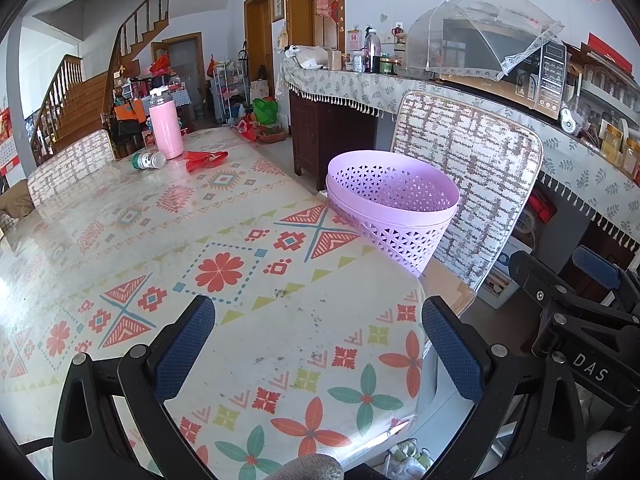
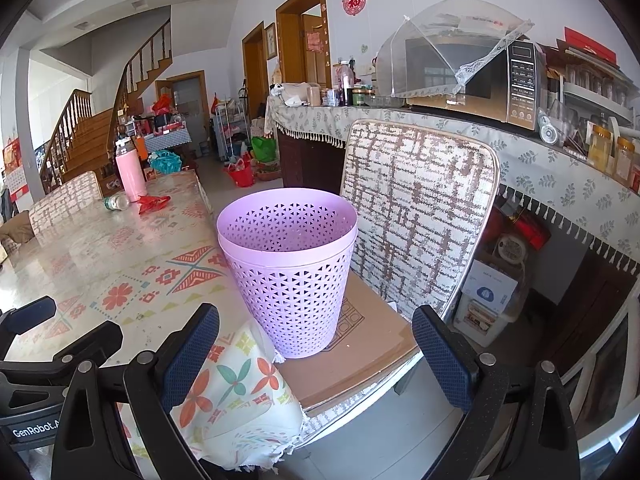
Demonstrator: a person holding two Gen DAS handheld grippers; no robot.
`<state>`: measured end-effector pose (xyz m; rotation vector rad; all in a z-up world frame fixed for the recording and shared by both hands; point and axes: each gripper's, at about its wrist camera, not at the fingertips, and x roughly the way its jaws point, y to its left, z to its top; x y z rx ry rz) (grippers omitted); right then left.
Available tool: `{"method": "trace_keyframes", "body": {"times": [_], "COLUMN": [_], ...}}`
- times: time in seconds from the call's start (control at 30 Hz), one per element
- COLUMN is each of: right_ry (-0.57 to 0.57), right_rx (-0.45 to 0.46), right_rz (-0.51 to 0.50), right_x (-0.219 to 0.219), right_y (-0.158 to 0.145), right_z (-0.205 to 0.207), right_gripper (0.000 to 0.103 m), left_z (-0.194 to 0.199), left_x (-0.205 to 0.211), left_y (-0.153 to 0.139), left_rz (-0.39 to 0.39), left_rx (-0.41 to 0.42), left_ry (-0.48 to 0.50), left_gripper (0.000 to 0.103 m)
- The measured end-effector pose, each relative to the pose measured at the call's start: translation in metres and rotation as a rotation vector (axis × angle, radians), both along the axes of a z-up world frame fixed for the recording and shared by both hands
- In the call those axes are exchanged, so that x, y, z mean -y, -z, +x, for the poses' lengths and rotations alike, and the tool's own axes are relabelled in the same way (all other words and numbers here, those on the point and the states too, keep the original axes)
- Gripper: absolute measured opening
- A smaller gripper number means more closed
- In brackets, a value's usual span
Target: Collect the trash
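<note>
A lilac perforated waste basket (image 1: 394,208) (image 2: 290,268) stands empty on a chair seat beside the table's right edge. At the table's far end lie a small green-and-white bottle (image 1: 149,160) (image 2: 116,202) on its side and a crumpled red wrapper (image 1: 204,159) (image 2: 153,202). My left gripper (image 1: 318,344) is open and empty above the near table. My right gripper (image 2: 316,356) is open and empty, facing the basket from close by; it also shows in the left wrist view (image 1: 560,276).
A pink flask (image 1: 165,124) (image 2: 130,172) stands by the trash. The table (image 1: 160,248) has a patterned cloth. A padded chair back (image 2: 416,216) rises behind the basket. A sideboard (image 2: 460,120) with microwave and jars runs along the right.
</note>
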<state>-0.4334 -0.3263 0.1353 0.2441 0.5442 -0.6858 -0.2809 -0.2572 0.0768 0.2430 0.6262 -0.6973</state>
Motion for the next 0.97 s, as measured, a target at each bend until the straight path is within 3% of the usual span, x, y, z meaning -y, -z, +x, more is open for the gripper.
{"method": "trace_keyframes", "body": {"times": [0.97], "right_ry": [0.020], "right_rx": [0.019], "right_rz": [0.064], "right_x": [0.009], "right_y": [0.004], "right_z": [-0.003], "right_gripper": [0.099], "left_z": [0.006], "left_x": [-0.010], "left_y": [0.003], "left_rz": [0.001], "left_rx": [-0.024], "left_ry": [-0.003], "left_gripper": [0.103]}}
